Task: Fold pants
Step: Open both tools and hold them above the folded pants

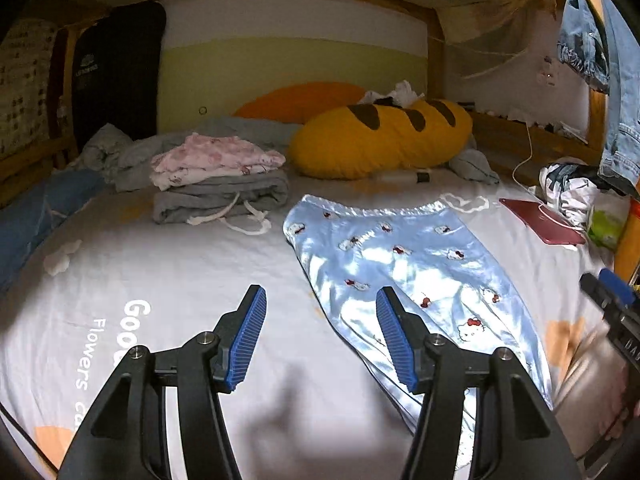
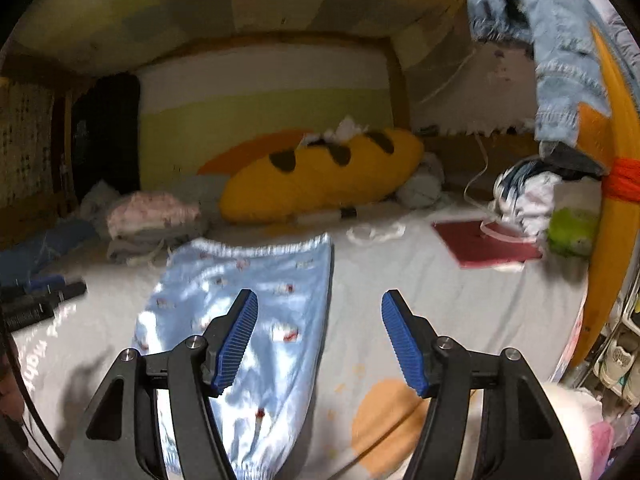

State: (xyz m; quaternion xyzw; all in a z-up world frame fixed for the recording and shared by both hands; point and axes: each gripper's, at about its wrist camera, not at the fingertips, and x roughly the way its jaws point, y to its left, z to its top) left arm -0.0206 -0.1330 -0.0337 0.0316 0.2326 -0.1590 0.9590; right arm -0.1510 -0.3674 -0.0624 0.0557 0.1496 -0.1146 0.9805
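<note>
Light blue satin pants (image 1: 400, 264) with a cartoon cat print lie flat on the white bedsheet (image 1: 160, 264), waistband at the far end and legs running toward me. My left gripper (image 1: 320, 300) hovers open over the pants' left edge, with nothing pinched between its blue pads. In the right wrist view the pants (image 2: 248, 280) lie left of centre. There my right gripper (image 2: 318, 300) is open above their right edge, its left finger over the fabric. Each gripper shows at the edge of the other's view: the right gripper (image 1: 608, 292) and the left gripper (image 2: 44, 292).
A stack of folded grey and pink clothes (image 1: 220, 184) sits beyond the pants to the left. Behind lies a yellow bread-shaped pillow (image 1: 380, 136). A red tablet (image 1: 540, 220) with a white cable and a clothes bundle (image 1: 568, 188) lie at the right. Denim (image 1: 616, 80) hangs from the wooden frame.
</note>
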